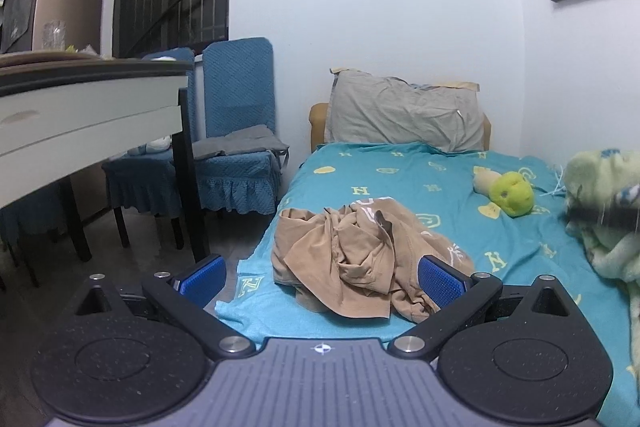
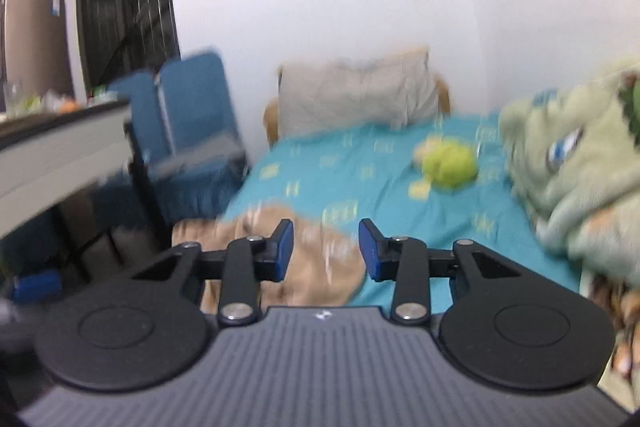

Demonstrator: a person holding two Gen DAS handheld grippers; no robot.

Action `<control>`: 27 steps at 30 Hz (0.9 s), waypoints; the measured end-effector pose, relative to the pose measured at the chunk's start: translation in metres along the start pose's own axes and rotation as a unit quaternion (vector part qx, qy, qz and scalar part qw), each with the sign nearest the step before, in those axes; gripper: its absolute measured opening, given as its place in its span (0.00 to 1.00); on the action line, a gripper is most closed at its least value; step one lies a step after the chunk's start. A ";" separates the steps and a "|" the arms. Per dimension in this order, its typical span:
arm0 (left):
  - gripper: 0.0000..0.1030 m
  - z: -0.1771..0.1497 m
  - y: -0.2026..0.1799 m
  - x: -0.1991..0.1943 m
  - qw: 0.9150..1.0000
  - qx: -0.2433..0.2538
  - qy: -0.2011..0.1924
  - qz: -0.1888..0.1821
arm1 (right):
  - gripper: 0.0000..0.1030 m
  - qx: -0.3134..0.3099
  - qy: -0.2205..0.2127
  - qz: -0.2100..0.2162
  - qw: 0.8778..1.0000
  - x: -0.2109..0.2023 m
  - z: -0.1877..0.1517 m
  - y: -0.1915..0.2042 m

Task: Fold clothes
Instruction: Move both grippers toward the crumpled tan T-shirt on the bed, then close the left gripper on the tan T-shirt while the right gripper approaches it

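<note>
A crumpled tan garment [image 1: 352, 251] with white print lies in a heap on the near part of the teal bedsheet [image 1: 400, 179]. My left gripper [image 1: 322, 281] hovers just in front of it, open wide, its blue pads [image 1: 204, 279] apart on either side of the heap with nothing pressed. In the blurred right wrist view the tan garment [image 2: 304, 279] lies below and beyond my right gripper [image 2: 326, 251]. Its blue pads [image 2: 285, 251] stand a narrow gap apart with nothing held between them.
A grey pillow [image 1: 404, 113] leans at the head of the bed. A green plush toy [image 1: 512, 193] and a pale green blanket [image 1: 604, 211] lie on the right. Left of the bed stand blue-covered chairs [image 1: 236, 131] and a white table [image 1: 80, 107].
</note>
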State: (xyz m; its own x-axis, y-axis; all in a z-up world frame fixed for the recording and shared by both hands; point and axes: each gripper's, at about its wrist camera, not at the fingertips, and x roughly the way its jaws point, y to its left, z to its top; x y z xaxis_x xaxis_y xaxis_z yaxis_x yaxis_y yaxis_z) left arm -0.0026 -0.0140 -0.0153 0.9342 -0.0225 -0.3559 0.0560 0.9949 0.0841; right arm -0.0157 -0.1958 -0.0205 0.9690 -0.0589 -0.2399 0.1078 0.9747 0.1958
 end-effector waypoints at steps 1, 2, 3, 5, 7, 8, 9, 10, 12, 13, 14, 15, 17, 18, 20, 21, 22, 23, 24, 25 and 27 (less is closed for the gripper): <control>1.00 -0.001 -0.004 0.006 1.000 0.010 0.004 0.001 | 0.38 -0.003 -0.008 0.004 1.000 0.003 0.012 0.000; 1.00 -0.002 -0.008 0.013 1.000 0.020 0.007 0.001 | 0.39 -0.005 -0.014 0.008 1.000 0.006 0.024 0.000; 1.00 -0.003 -0.012 0.019 0.999 0.030 0.011 0.002 | 0.39 -0.005 -0.018 0.010 1.000 0.011 0.037 -0.003; 1.00 -0.005 -0.020 0.031 0.999 0.050 0.019 0.003 | 0.39 0.009 -0.009 0.016 1.000 0.024 0.059 -0.014; 0.99 -0.009 -0.031 0.053 0.995 0.090 0.033 0.004 | 0.40 0.048 0.016 0.022 0.998 0.042 0.067 -0.033; 0.98 -0.011 -0.037 0.066 0.992 0.116 0.040 0.006 | 0.40 0.067 0.029 0.025 0.997 0.051 0.070 -0.042; 0.98 -0.014 -0.042 0.078 0.989 0.141 0.044 0.002 | 0.40 0.085 0.041 0.026 0.995 0.059 0.072 -0.051; 0.96 -0.017 -0.046 0.090 0.985 0.166 0.048 -0.002 | 0.40 0.100 0.050 0.023 0.993 0.066 0.067 -0.061; 0.91 -0.021 -0.056 0.114 0.975 0.216 0.051 -0.012 | 0.40 0.129 0.068 0.014 0.989 0.077 0.051 -0.079; 0.88 -0.023 -0.061 0.125 0.969 0.239 0.050 -0.020 | 0.40 0.143 0.078 0.010 0.987 0.082 0.044 -0.087; 0.85 -0.024 -0.065 0.136 0.964 0.258 0.050 -0.029 | 0.40 0.159 0.087 0.011 0.983 0.086 0.038 -0.092; 0.84 -0.026 -0.068 0.147 0.959 0.277 0.049 -0.038 | 0.40 0.174 0.096 0.012 0.980 0.090 0.033 -0.097; 0.77 -0.029 -0.072 0.168 0.954 0.289 0.054 -0.055 | 0.40 0.192 0.101 0.015 0.976 0.096 0.028 -0.101; 0.70 -0.032 -0.072 0.176 0.953 0.290 0.054 -0.064 | 0.40 0.196 0.100 0.017 0.975 0.098 0.027 -0.101; 0.50 -0.040 -0.069 0.191 0.955 0.282 0.047 -0.081 | 0.40 0.197 0.095 0.027 0.975 0.103 0.027 -0.097; 0.46 -0.042 -0.064 0.196 0.959 0.266 0.048 -0.089 | 0.40 0.193 0.087 0.032 0.977 0.105 0.027 -0.094; 0.38 -0.045 -0.059 0.200 0.962 0.252 0.044 -0.092 | 0.40 0.186 0.081 0.035 0.979 0.108 0.027 -0.092; 0.32 -0.048 -0.054 0.204 0.966 0.238 0.039 -0.094 | 0.40 0.180 0.076 0.038 0.980 0.111 0.027 -0.089; 0.28 -0.050 -0.051 0.206 0.967 0.233 0.033 -0.097 | 0.40 0.178 0.074 0.037 0.981 0.116 0.027 -0.088; 0.21 -0.051 -0.049 0.208 0.968 0.230 0.026 -0.101 | 0.40 0.180 0.075 0.037 0.980 0.121 0.027 -0.089; 0.10 -0.040 -0.039 0.200 0.975 0.193 0.019 -0.110 | 0.40 0.180 0.080 0.036 0.980 0.129 0.023 -0.087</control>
State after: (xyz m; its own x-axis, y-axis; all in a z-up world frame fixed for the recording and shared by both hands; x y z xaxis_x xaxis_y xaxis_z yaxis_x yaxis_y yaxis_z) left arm 0.1675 -0.0537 -0.1270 0.8712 -0.2204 -0.4387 0.3891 0.8549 0.3431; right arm 0.1053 -0.2929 -0.0471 0.9325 0.0706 -0.3541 0.1397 0.8338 0.5342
